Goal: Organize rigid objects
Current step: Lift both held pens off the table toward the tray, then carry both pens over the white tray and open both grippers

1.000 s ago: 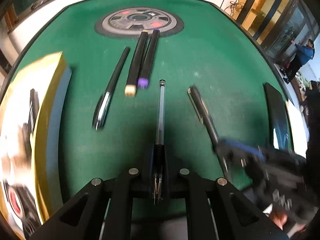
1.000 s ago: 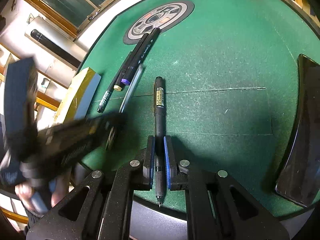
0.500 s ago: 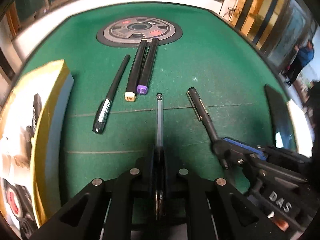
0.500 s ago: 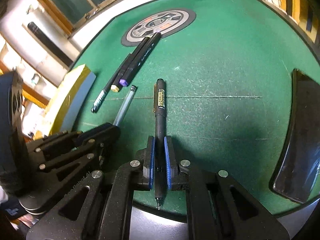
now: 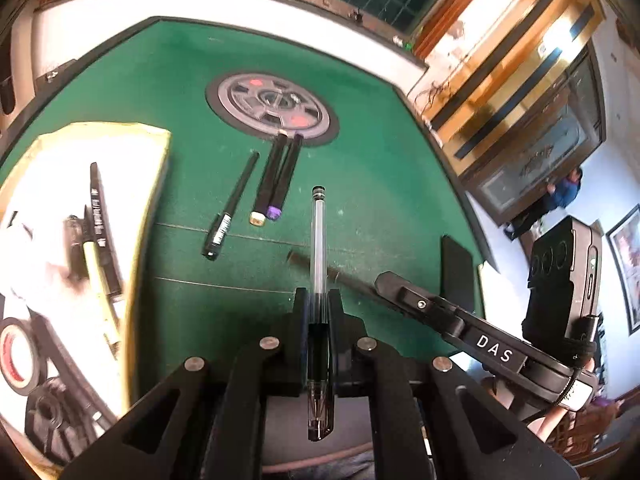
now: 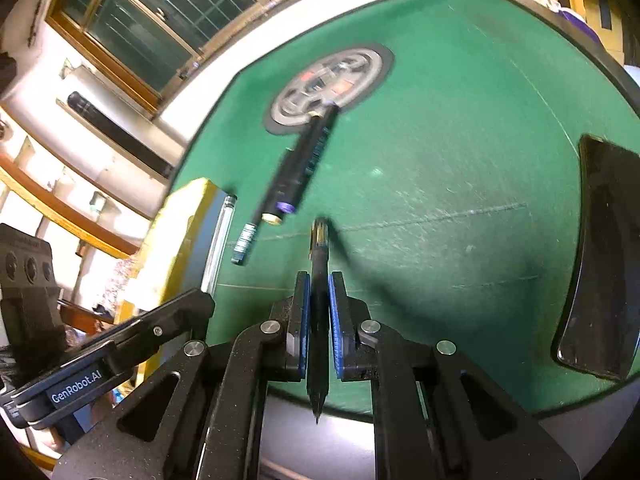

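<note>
So both pens are coming up off the green mat (image 5: 400,184) now, where half a second back they were lying flat on it. My left gripper (image 5: 318,312) is clamping the clear pen (image 5: 318,240), my right gripper (image 6: 319,304) is squeezing the black pen (image 6: 320,264), both at lower centre of frame. The box (image 5: 132,136) is filling the left side now, so I'm guessing they're headed there. Three pens (image 5: 276,180) are still waiting mid-frame.
</note>
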A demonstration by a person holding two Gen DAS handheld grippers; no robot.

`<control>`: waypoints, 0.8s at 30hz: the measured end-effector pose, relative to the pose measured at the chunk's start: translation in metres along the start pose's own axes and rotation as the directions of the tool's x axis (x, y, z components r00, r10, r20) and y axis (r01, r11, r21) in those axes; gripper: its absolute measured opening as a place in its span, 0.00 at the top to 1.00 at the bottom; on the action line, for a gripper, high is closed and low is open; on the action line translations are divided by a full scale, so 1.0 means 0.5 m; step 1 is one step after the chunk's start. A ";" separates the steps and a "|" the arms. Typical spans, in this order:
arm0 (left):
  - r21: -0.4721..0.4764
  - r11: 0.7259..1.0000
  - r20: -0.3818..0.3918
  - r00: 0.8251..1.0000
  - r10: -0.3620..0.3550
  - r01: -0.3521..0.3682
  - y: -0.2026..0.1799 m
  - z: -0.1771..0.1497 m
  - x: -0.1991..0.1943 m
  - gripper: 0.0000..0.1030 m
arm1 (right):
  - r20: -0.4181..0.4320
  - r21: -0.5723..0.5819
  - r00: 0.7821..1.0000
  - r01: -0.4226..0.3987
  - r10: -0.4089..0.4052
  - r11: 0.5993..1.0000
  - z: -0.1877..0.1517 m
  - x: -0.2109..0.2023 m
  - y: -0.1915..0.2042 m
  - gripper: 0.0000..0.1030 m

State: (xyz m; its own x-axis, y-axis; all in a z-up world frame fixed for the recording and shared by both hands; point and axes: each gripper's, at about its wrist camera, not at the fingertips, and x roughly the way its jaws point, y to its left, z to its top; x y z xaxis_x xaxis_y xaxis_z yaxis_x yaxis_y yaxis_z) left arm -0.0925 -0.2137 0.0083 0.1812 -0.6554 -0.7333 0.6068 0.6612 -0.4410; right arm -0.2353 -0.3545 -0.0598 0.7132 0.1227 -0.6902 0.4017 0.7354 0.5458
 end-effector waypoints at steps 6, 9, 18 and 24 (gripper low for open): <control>-0.035 0.999 0.057 0.998 -0.006 0.008 0.029 -0.007 -0.052 0.94 | 0.037 -0.056 0.999 -0.033 0.035 0.998 -0.004 -0.026 0.065 0.93; -0.060 0.998 0.066 0.998 -0.003 0.007 0.050 -0.006 -0.064 0.94 | 0.032 -0.079 0.999 -0.033 0.036 0.996 -0.007 -0.022 0.088 0.93; -0.125 0.992 0.128 0.992 0.011 0.005 0.123 -0.007 -0.132 0.94 | 0.037 -0.080 0.999 -0.035 0.038 0.996 0.016 -0.025 0.111 0.93; -0.213 0.975 0.183 0.977 0.108 -0.068 0.212 -0.014 -0.202 0.94 | 0.012 -0.176 0.991 -0.130 0.134 0.976 0.042 -0.043 0.205 0.93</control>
State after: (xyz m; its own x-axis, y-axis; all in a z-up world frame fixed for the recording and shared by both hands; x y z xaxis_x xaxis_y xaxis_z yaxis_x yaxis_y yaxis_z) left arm -0.0521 -0.0748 0.0322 0.3845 -0.6358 -0.6693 0.4139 0.7668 -0.4907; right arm -0.1975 -0.2958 0.0208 0.7677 0.2121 -0.6046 0.1981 0.8188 0.5388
